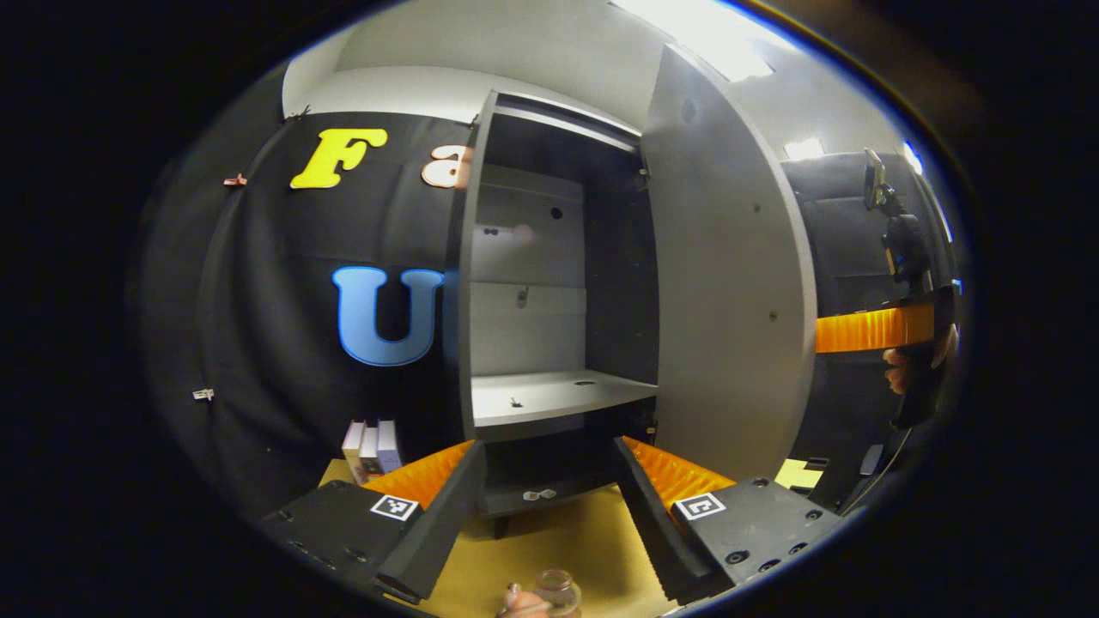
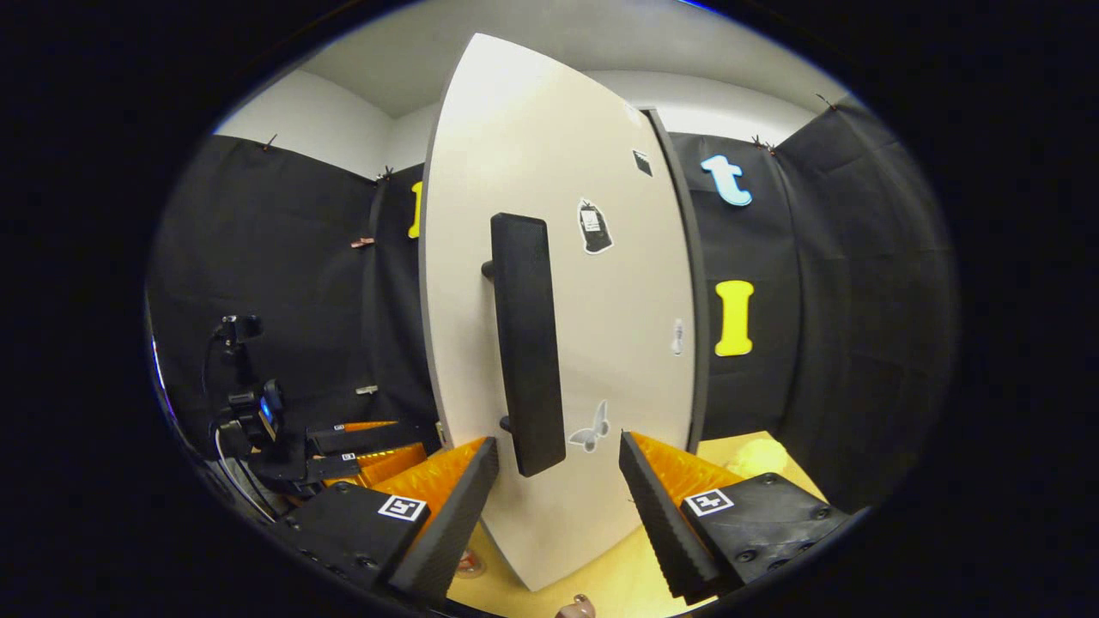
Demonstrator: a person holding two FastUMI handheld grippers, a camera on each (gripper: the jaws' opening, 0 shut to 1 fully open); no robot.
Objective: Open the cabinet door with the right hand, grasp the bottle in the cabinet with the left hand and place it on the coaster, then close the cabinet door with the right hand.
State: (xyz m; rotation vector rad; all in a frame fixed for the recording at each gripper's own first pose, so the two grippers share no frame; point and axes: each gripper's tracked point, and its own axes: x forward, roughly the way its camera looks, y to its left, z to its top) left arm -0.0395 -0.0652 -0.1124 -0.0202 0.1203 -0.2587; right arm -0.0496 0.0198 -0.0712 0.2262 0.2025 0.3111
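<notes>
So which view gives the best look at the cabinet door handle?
The right gripper view. The handle stands there as a long dark bar on the door front, just ahead of the open right gripper. The left gripper view faces the door's plain inner side and the open cabinet, so the handle is hidden.

The left gripper (image 1: 549,506), its fingers spread wide, faced an open cabinet (image 1: 549,283) with bare shelves, its door (image 1: 730,283) swung to the right, while a bottle (image 1: 556,592) stood on the yellow table (image 1: 558,541) below and the right gripper (image 1: 867,329) reached in beyond the door.
</notes>
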